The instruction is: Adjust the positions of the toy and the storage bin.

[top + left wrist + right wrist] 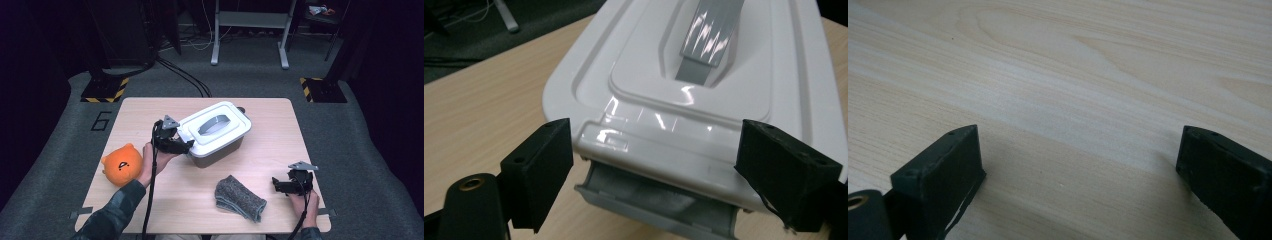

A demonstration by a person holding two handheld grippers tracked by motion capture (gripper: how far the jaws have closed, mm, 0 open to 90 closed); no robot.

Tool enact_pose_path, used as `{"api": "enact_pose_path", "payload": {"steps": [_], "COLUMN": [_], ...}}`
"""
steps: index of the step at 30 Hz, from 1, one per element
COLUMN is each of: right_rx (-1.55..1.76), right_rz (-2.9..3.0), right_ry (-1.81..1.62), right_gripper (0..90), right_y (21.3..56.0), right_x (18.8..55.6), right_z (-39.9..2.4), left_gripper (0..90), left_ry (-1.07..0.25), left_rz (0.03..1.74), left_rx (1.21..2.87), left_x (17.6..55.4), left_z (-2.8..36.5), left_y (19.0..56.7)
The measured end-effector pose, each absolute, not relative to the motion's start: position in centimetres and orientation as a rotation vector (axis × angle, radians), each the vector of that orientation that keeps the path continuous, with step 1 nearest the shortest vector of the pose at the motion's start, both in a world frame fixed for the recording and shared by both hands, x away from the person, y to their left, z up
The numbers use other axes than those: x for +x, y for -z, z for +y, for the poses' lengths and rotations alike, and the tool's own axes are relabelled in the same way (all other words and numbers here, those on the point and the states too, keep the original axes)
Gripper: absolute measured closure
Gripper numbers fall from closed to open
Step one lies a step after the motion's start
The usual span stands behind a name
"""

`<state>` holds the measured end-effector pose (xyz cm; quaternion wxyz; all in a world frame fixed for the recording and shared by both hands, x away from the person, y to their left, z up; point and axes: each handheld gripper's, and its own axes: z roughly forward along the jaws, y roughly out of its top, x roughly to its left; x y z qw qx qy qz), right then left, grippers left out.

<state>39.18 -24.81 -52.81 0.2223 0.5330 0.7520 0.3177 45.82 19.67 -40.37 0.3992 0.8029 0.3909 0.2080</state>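
Note:
A grey box with a white lid (220, 131) and a grey handle sits mid-table. My left gripper (186, 146) is at its near-left end. In the left gripper view that gripper (656, 172) is open, and the lid's end latch (649, 150) lies between the two jaws; I cannot tell whether either jaw touches it. My right gripper (278, 185) rests near the table's front right. Its jaws stand open (1080, 170) over bare wood with nothing between them.
An orange plush toy (121, 164) lies at the table's left edge beside the left hand. A folded grey cloth (239, 198) lies near the front, left of the right gripper. The wooden table (270, 125) stands on grey carpet with cables and stands behind it.

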Motion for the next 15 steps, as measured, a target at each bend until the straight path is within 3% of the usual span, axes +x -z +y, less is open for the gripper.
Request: {"api": "enact_pose_path", "payload": {"steps": [15], "right_rx": [1.482], "right_rz": [2.074], "right_ry": [-0.878], "right_gripper": [3.8], "right_y": [52.79], "right_x": [39.19], "right_z": [-24.75], "left_gripper": [15.2], "left_ry": [-0.409], "left_rz": [0.95], "left_rx": [2.001], "left_x": [45.96], "left_z": [20.16], "left_y": [41.16]}}
